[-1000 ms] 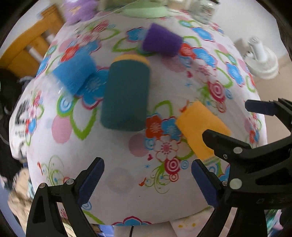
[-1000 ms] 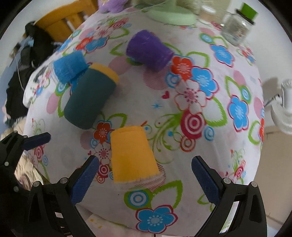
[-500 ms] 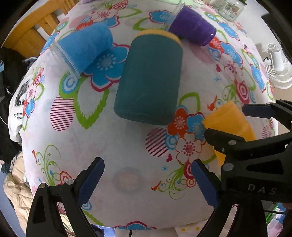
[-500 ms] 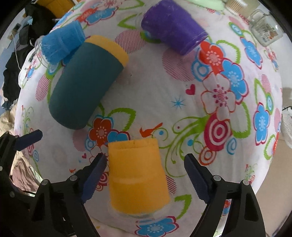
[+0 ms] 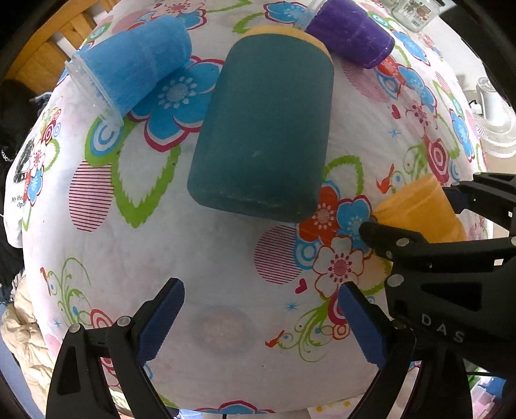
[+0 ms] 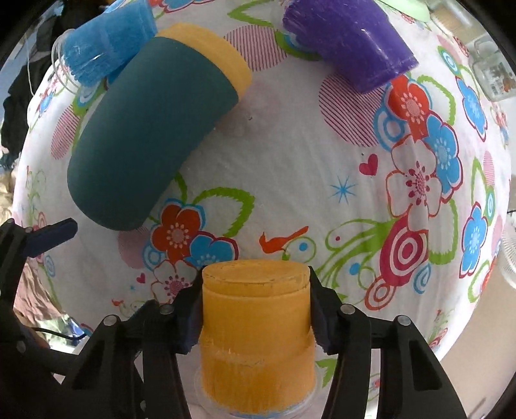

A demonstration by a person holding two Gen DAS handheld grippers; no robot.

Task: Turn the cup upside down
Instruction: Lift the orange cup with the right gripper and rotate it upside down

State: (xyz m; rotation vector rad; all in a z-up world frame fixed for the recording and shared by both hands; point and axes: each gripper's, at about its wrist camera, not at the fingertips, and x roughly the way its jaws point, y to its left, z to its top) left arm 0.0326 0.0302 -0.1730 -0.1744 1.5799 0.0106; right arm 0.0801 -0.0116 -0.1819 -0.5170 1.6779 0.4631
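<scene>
Right wrist view, right gripper (image 6: 256, 317) jaws pinching orange cup (image 6: 256, 325) seemingly near table edge, left gripper (image 5: 261, 322) jaws spread.

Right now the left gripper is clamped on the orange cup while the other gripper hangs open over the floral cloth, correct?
Not quite: the sides are swapped. The right wrist view shows the right gripper shut on the orange cup; the left gripper hangs open over the floral cloth.

Orange cup (image 6: 256, 325). Teal cup (image 5: 264, 129), yellow rim. Blue cup (image 5: 135, 63). Purple cup (image 5: 351, 30). Table cloth (image 5: 225, 258): white, floral print in red, blue, green, pink. Tongs (image 5: 261, 325) black, blue pads (image 5: 161, 319).
</scene>
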